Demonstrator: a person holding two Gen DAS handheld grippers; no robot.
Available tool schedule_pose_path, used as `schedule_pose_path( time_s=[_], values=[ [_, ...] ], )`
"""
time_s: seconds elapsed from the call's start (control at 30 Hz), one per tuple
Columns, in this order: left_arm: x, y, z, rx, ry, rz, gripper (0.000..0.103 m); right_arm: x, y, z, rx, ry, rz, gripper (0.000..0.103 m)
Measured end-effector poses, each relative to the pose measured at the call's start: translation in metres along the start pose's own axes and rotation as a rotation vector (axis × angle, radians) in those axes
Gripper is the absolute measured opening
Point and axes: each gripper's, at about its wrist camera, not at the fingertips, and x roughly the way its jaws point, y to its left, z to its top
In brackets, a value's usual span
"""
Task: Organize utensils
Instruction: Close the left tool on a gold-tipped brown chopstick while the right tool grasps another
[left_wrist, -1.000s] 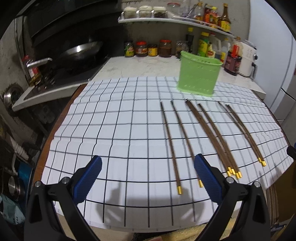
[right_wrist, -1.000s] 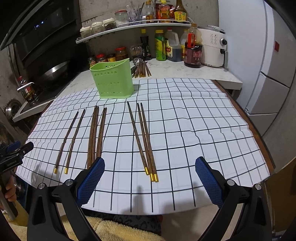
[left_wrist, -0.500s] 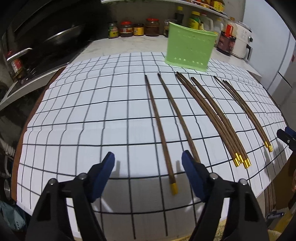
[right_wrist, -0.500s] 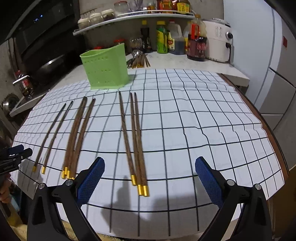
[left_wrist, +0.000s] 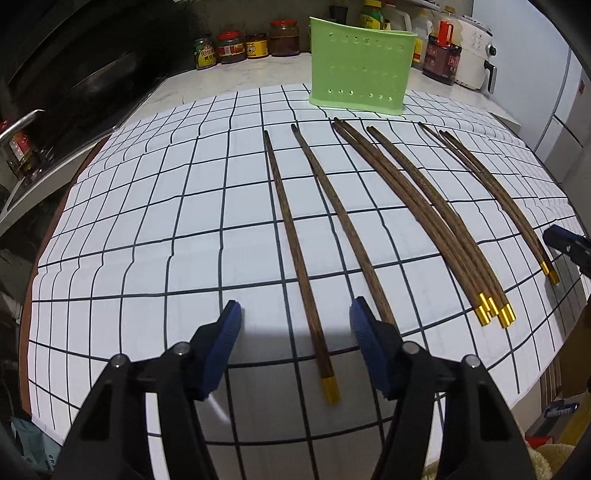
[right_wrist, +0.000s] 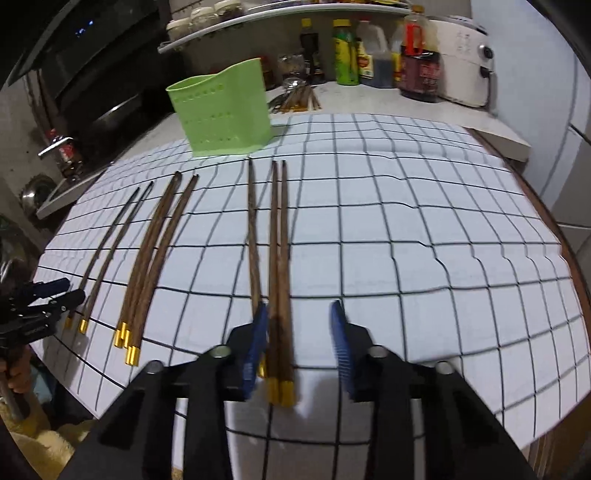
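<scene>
Kitchen shelving and a row of jars (left_wrist: 243, 46) run along the back wall, behind a table covered by a white gridded sheet (left_wrist: 155, 221). A green perforated holder (left_wrist: 360, 66) stands upright at the 12 o'clock edge of the sheet. Brown chopsticks with gold ends lie flat on the sheet in three groups, running from 12 toward 6 o'clock.

Left tool (left_wrist: 295, 314): its jaws have just been closing and stand part open. One chopstick (left_wrist: 295, 236) lies between the blue pads without touching either. A second chopstick (left_wrist: 343, 229) passes under the pad at 3 o'clock. A bundle of chopsticks (left_wrist: 436, 218) lies further toward 3 o'clock.

Right tool (right_wrist: 298, 310): its jaws have just been closing and remain apart. A touching pair of chopsticks (right_wrist: 279, 258) lies between the pads, close beside the pad at 9 o'clock; contact cannot be confirmed. A single chopstick (right_wrist: 253, 236) runs under that same pad. A hand (right_wrist: 16, 373) holding the left tool appears at 9 o'clock.
</scene>
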Motion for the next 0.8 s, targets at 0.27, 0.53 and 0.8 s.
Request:
schedule_pose_path(
  time_s=[0.27, 0.53, 0.8],
  values=[
    [0.002, -0.003, 0.000, 0.014, -0.010, -0.013, 0.056, 0.018, 0.005, 0.009, -0.040, 0.039, -0.002, 0.012],
    [0.004, 0.001, 0.002, 0.051, -0.053, 0.000, 0.034, 0.022, -0.008, 0.006, 0.038, 0.017, -0.068, 0.010],
    [-0.009, 0.012, -0.018, 0.089, -0.059, 0.047, 0.034, 0.002, -0.002, -0.021, 0.046, -0.035, -0.055, 0.042]
  ],
)
